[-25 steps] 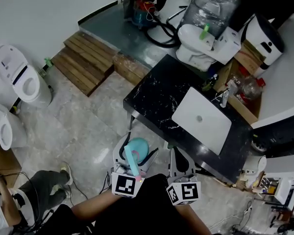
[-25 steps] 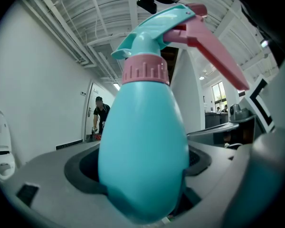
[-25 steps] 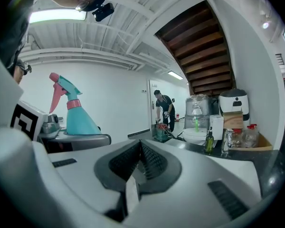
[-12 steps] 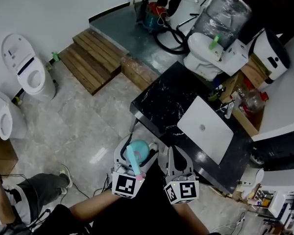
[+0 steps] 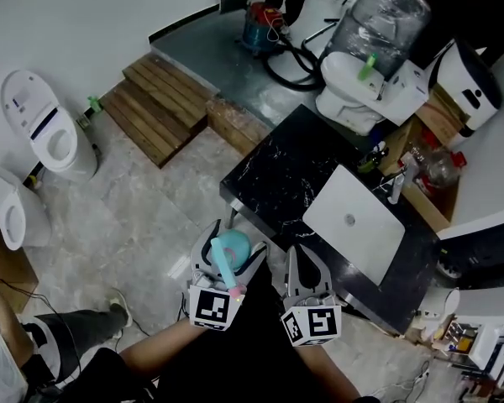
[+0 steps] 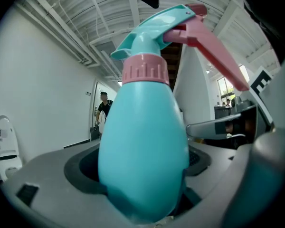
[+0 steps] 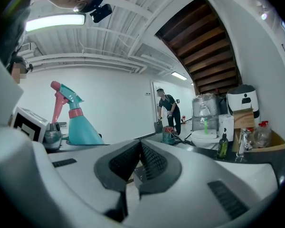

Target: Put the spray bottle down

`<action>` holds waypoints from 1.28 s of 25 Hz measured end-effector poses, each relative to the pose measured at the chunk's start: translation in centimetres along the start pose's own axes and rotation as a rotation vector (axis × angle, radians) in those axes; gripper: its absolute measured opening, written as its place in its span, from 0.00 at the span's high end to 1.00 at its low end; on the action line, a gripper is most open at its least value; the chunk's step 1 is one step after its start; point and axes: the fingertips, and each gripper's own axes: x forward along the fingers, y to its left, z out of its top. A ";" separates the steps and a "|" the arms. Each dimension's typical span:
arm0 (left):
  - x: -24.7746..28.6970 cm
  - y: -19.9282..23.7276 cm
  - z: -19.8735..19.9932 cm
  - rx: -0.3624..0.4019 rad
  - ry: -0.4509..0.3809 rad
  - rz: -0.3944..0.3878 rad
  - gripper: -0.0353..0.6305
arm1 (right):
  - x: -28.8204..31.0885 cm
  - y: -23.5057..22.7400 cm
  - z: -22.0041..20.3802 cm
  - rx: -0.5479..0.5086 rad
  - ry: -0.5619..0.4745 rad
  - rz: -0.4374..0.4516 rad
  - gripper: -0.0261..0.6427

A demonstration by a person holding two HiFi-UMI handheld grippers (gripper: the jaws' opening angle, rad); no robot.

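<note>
A teal spray bottle (image 5: 229,251) with a pink collar and pink trigger is held upright in my left gripper (image 5: 228,254), whose jaws are shut on its body. In the left gripper view the spray bottle (image 6: 143,141) fills the middle of the picture. The right gripper view shows the spray bottle (image 7: 82,123) at its left. My right gripper (image 5: 303,273) hangs beside the left one, jaws shut with nothing between them. Both grippers are over the floor, just short of the near corner of the black marble counter (image 5: 286,170).
A white sink (image 5: 354,222) is set into the counter, with a tap (image 5: 396,185) and bottles behind it. Beyond it stand a wrapped toilet (image 5: 372,44), a vacuum (image 5: 258,23) and wooden steps (image 5: 160,115). Two toilets (image 5: 46,134) stand left. A person (image 5: 59,348) crouches bottom left.
The view has shifted slightly; counter and floor slid a little. Both grippers keep their places near each other, the left still holding the bottle.
</note>
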 end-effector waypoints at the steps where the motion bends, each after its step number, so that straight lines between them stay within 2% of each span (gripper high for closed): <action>1: 0.7 0.3 0.0 0.004 0.001 0.005 0.29 | 0.4 -0.3 0.3 -0.005 -0.010 0.004 0.94; 9: 5.9 2.4 -0.9 0.015 0.037 0.047 0.28 | 4.2 -3.0 1.1 -0.056 -0.040 0.039 0.94; 16: 10.6 4.0 -2.4 0.034 0.040 0.096 0.28 | 8.5 -5.7 0.6 -0.052 -0.028 0.075 0.94; 19: 12.1 5.0 -3.4 0.043 0.046 0.122 0.28 | 10.5 -6.6 0.0 -0.034 -0.015 0.089 0.94; 23: 14.3 5.6 -5.0 0.033 0.053 0.122 0.28 | 12.9 -7.8 -1.2 -0.004 0.010 0.112 0.94; 29: 17.5 6.0 -6.9 0.060 0.049 0.115 0.28 | 16.6 -8.7 -3.1 0.045 0.063 0.148 0.94; 32: 18.8 6.7 -8.3 0.039 0.074 0.119 0.28 | 17.8 -8.9 -3.6 0.041 0.082 0.160 0.94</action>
